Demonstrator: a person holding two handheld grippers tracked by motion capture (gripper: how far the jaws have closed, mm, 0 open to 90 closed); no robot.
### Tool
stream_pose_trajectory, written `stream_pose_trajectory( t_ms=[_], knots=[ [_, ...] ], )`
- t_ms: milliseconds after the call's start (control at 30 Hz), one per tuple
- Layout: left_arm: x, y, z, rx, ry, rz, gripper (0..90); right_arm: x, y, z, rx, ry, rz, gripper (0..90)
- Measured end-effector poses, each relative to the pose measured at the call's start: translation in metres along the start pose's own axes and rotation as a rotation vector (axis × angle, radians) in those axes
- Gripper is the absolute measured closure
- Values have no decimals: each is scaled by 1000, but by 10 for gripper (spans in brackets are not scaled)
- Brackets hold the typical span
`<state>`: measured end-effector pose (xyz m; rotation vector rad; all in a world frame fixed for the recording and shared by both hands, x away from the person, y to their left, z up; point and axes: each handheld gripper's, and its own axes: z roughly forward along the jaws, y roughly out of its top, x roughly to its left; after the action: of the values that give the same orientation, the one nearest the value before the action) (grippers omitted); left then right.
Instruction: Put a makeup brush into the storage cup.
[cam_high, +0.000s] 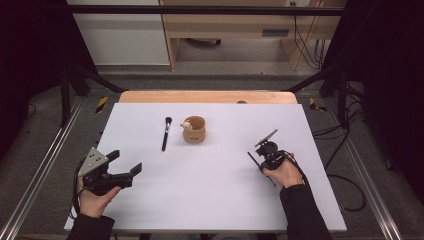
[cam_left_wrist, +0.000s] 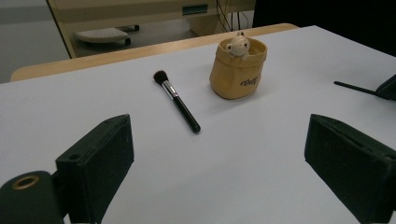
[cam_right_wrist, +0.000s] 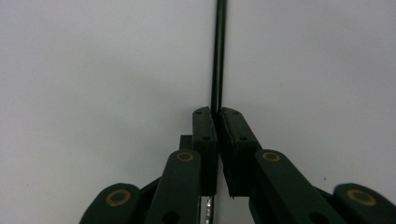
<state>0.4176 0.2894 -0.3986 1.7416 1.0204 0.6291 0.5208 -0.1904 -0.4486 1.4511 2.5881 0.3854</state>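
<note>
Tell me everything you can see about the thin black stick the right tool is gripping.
The thin black stick is a slim, straight, dark rod, probably a brush handle. It is pinched between the shut jaws of the right tool and lies low over the white table, pointing away from the person's right hand. Its ends cannot be made out.

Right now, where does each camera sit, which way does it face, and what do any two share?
High view: above the near edge, facing forward and down on the table; both forearms, left tool, right tool.
Left gripper view: on the left tool, facing brush and cup; open jaws.
Right gripper view: on the right tool, facing down; jaws shut on a thin black stick.
Shared by high and left: brush, cup.
</note>
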Motion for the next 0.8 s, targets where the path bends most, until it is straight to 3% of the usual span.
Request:
stream_pose_trajectory(
  t_ms=[267,467,633,800],
  knots=[
    [-1,0,0,1,-1,5,76,0,0,-1,4,18,-3,859],
    [-2,0,0,2,-3,6,77,4,0,-14,-35,31,-25,858],
    [-3,2,0,4,-8,17,77,17,4,-41,-128,85,-65,858],
    [-7,5,1,4,-18,36,78,30,9,-60,-171,140,-113,858]
  ],
)
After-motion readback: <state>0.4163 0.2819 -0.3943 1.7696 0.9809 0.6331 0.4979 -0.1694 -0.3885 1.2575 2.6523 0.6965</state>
